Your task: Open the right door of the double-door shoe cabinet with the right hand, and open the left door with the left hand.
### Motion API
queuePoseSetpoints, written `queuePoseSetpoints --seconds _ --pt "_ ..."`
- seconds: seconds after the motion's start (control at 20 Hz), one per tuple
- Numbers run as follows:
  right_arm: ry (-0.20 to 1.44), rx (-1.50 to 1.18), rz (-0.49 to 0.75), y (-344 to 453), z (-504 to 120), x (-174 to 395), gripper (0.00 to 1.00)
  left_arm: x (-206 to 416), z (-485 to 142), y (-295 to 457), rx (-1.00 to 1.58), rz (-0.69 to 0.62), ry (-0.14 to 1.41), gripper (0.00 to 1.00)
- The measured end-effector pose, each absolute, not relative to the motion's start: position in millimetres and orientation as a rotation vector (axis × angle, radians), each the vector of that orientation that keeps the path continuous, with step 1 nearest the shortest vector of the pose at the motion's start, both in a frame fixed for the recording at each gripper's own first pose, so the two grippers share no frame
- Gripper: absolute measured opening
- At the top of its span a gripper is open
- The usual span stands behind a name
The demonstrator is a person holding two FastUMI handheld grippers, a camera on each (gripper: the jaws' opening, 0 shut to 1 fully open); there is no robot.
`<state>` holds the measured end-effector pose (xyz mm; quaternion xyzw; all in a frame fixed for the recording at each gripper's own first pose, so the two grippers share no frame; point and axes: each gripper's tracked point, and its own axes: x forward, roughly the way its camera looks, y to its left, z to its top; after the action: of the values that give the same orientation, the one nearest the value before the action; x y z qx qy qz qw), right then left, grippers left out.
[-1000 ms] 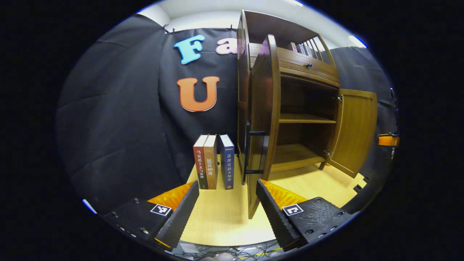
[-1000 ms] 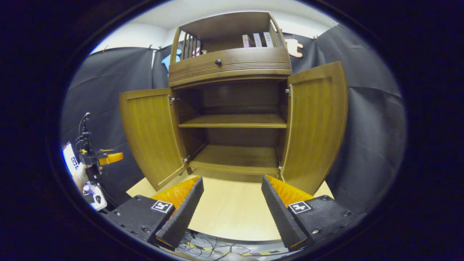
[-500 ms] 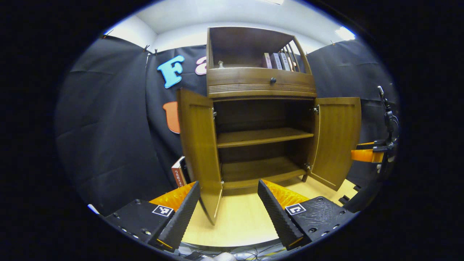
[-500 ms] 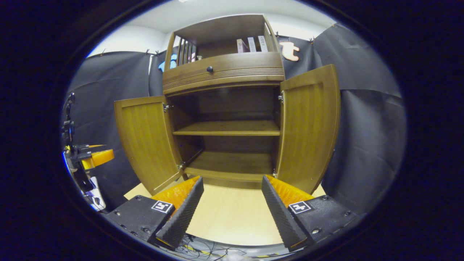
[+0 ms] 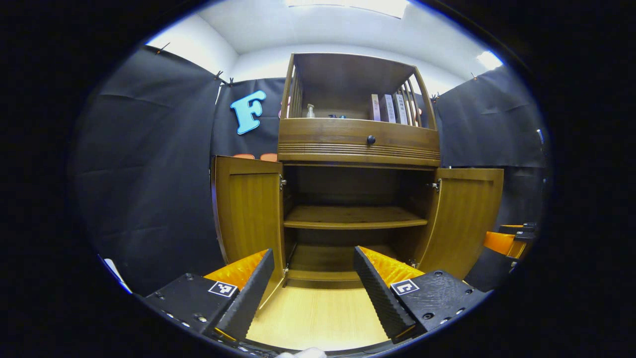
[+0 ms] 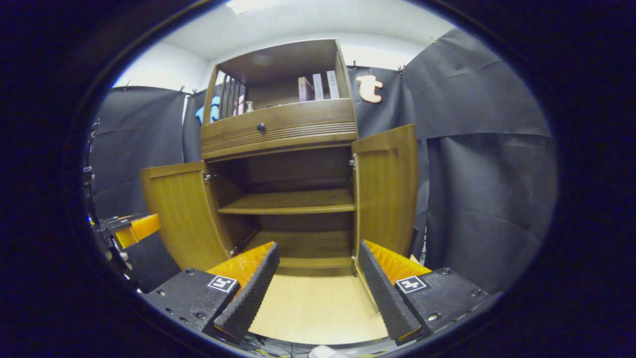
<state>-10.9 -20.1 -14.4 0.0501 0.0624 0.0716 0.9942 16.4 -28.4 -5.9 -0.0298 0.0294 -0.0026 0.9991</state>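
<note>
Wood, warm brown with a fine vertical grain, makes up what I see from the left gripper view: the shoe cabinet (image 5: pixel 357 149) stands at the far end of the pale table (image 5: pixel 318 318), square-built, with a ribbed drawer front and a small dark round knob (image 5: pixel 370 140). Its left door (image 5: pixel 248 214) and right door (image 5: pixel 464 219) both stand swung out, showing a flat middle shelf (image 5: pixel 355 219) and the cabinet floor below. Up top, behind thin spindles, I make out a few upright books (image 5: pixel 387 107) and a small bottle (image 5: pixel 310 110), too small to tell more. My left claw (image 5: pixel 313 286) is spread wide, holding nothing, its ridged fingers level and aimed at the cabinet's open lower part. At the far right edge I see part of the other gripper, cut off.

From the right gripper view, I see the same cabinet (image 6: pixel 283 129) angled slightly left. The right door (image 6: pixel 387 194) is nearly edge-on just beyond my right claw (image 6: pixel 318 288), which is likewise spread and empty. The left door (image 6: pixel 179 214) fans out leftwards. The left gripper's body (image 6: pixel 131 228) pokes in beside it, partly cropped.
</note>
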Motion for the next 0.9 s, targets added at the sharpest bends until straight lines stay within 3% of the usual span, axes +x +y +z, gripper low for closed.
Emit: queuePoseSetpoints --seconds 0.8,0.85,0.9 --pt "0.102 0.109 0.081 -6.8 -18.5 -26.4 1.0 10.8 -15.9 -32.4 0.02 -0.038 0.053 0.96" --pt "0.098 0.109 0.077 -6.5 -18.2 -28.3 1.0 9.3 -15.9 -32.9 0.024 -0.042 0.052 1.0" --pt "0.095 0.109 0.075 -5.3 -18.1 -29.0 1.0 8.2 -15.0 -32.9 0.03 -0.045 0.047 0.96"
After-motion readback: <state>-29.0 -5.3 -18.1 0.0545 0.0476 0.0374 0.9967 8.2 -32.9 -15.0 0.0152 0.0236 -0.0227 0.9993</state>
